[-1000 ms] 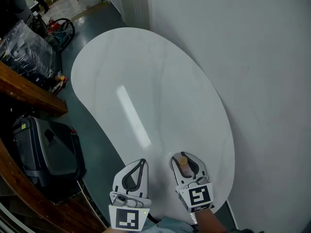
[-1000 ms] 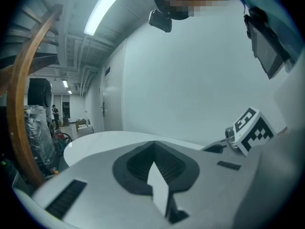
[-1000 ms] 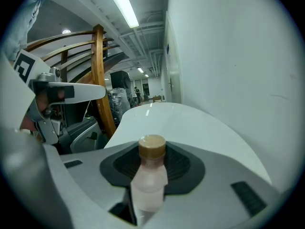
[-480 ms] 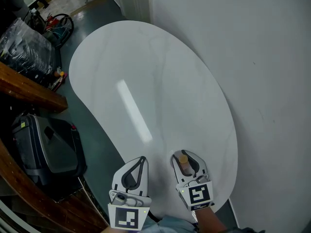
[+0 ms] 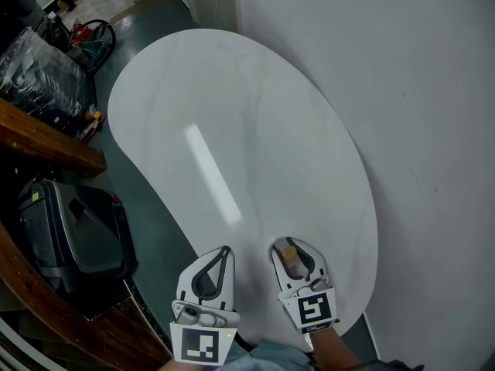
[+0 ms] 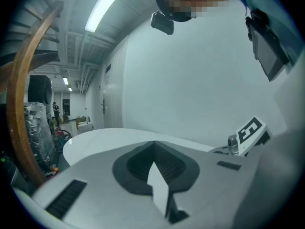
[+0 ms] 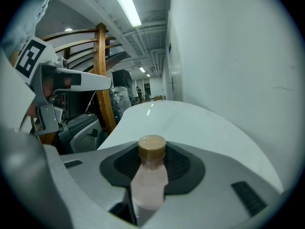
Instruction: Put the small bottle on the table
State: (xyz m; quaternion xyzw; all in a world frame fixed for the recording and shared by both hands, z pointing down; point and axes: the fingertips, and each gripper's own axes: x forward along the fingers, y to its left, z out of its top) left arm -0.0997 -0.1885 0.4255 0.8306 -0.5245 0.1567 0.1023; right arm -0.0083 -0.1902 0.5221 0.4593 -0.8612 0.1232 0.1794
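Right claw [image 5: 291, 246] pinching the small bottle [image 7: 149, 178], pale pink with a tan cap, upright, over the near end of the white oval tabletop [image 5: 232, 107]; its base is hidden, possibly clear of the surface. Left claw [image 5: 224, 250], just beside, pressed together on nothing.

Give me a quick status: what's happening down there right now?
Right tongs clamped on small bottle, over near end of table. Left tongs shut, empty. Nothing seen in the way.
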